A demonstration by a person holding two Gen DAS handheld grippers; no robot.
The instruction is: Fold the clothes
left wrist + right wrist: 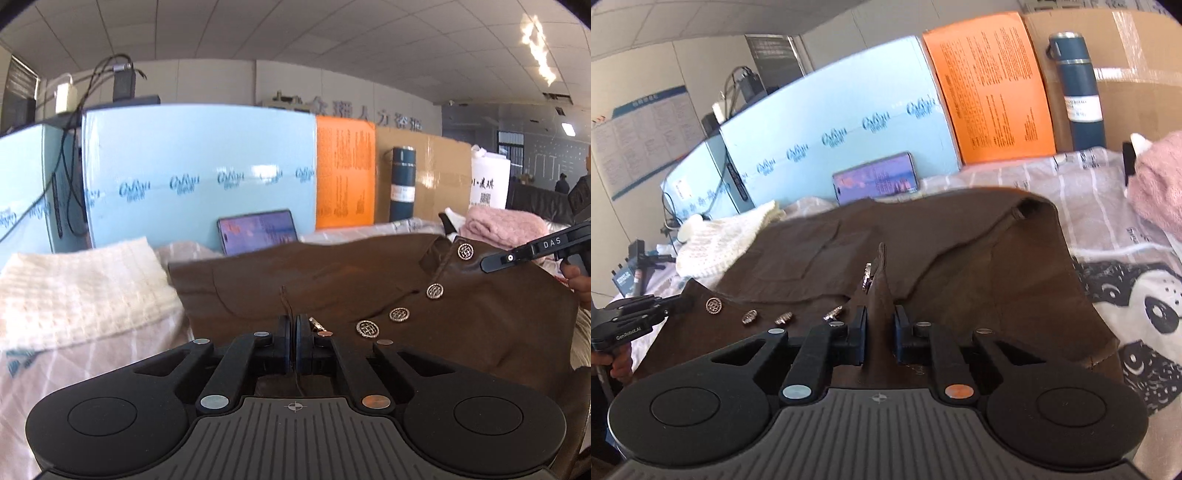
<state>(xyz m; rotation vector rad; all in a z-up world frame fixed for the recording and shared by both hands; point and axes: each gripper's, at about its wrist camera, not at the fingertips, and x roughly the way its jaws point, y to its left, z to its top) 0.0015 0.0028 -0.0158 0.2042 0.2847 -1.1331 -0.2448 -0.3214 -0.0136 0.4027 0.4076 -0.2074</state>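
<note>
One brown jacket (pixel 332 280) lies spread over a patterned bedsheet (pixel 1108 184), with four round metal buttons (pixel 399 314) in a row on its front. A cream knit garment (pixel 74 288) sits to one side, a pink fluffy one (pixel 1160 184) to the other. Both pairs of tongs are at the jacket's near edge. The left tongs (pixel 294 341) are pressed together on that brown edge. The right tongs (pixel 880 334) pinch a raised fold of the brown cloth between their pads.

1. We count one brown garment (pixel 332 280) bearing four metal buttons (pixel 434 291).
2. We see one cream knit (pixel 81 280), one pink knit (pixel 502 225).
3. We see one phone (pixel 258 230), one flask (pixel 403 182).
</note>
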